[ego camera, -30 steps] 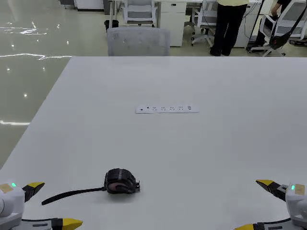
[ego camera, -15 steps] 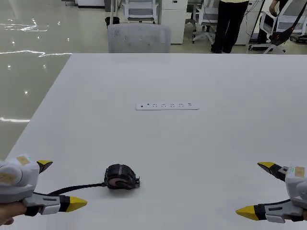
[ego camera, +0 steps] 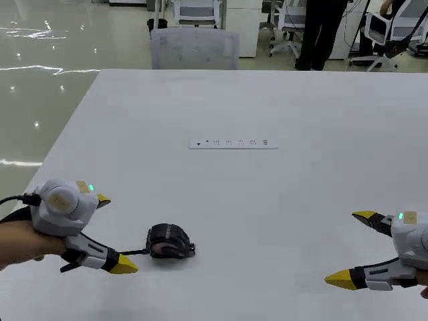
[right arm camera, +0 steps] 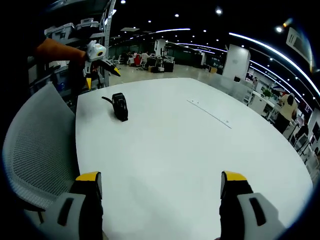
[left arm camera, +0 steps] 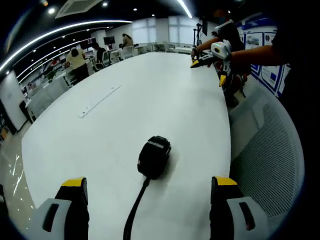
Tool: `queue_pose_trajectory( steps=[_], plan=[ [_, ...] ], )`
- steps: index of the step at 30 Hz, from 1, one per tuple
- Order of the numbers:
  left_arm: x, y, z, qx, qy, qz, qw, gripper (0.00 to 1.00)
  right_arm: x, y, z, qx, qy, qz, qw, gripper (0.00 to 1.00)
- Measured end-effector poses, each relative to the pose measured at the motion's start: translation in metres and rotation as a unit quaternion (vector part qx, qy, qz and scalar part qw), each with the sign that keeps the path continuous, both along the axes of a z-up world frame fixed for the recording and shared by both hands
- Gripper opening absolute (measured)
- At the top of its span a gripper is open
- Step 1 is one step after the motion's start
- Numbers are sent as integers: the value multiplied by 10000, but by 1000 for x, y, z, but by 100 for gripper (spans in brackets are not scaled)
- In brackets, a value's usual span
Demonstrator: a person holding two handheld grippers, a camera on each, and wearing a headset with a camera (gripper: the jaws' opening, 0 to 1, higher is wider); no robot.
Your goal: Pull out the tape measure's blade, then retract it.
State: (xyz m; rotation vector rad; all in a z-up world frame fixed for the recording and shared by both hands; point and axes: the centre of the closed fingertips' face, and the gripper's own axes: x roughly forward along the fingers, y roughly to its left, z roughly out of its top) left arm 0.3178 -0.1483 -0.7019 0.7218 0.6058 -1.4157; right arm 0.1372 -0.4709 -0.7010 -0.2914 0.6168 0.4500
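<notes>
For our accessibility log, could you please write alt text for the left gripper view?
A black tape measure lies on the white table just ahead of the open left gripper, its strap trailing back between the jaws.

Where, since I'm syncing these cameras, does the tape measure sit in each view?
Head view: tape measure lower left, near the left gripper.
Left gripper view: tape measure centre, ahead of the jaws.
Right gripper view: tape measure upper left, far off.
Shared landmark: the white power strip.

You have one tape measure (ego camera: 168,241) and one power strip (ego camera: 233,143) on one table (ego camera: 301,187), one grey chair (ego camera: 194,48) at its far edge, and two grippers: left gripper (ego camera: 115,233), right gripper (ego camera: 349,247).
</notes>
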Motion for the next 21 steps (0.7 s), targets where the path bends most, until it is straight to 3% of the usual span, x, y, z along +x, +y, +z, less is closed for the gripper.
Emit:
queue_pose_trajectory(
  steps=[2,3,7,14,16,21],
  plan=[
    [-1,-3,-1,163,28,-161,9997,99,2,3,1,-18,-15,67,10000,100],
    [-1,-3,-4,373,78,-234,9990,100,3,6,3,-32,-17,113,9999,100],
    [1,-12,-3,619,25,-560,9965,100,8,9,5,33,-49,141,9999,100],
    [5,-19,-7,1198,-50,-1081,9869,100,18,19,2,97,-33,221,9997,100],
    [9,-23,-8,1294,-181,-1199,9841,100,21,20,0,88,-21,255,9996,100],
    [9,-33,-10,1419,-189,-1356,9804,100,26,24,-6,22,82,393,9992,100]
  ],
)
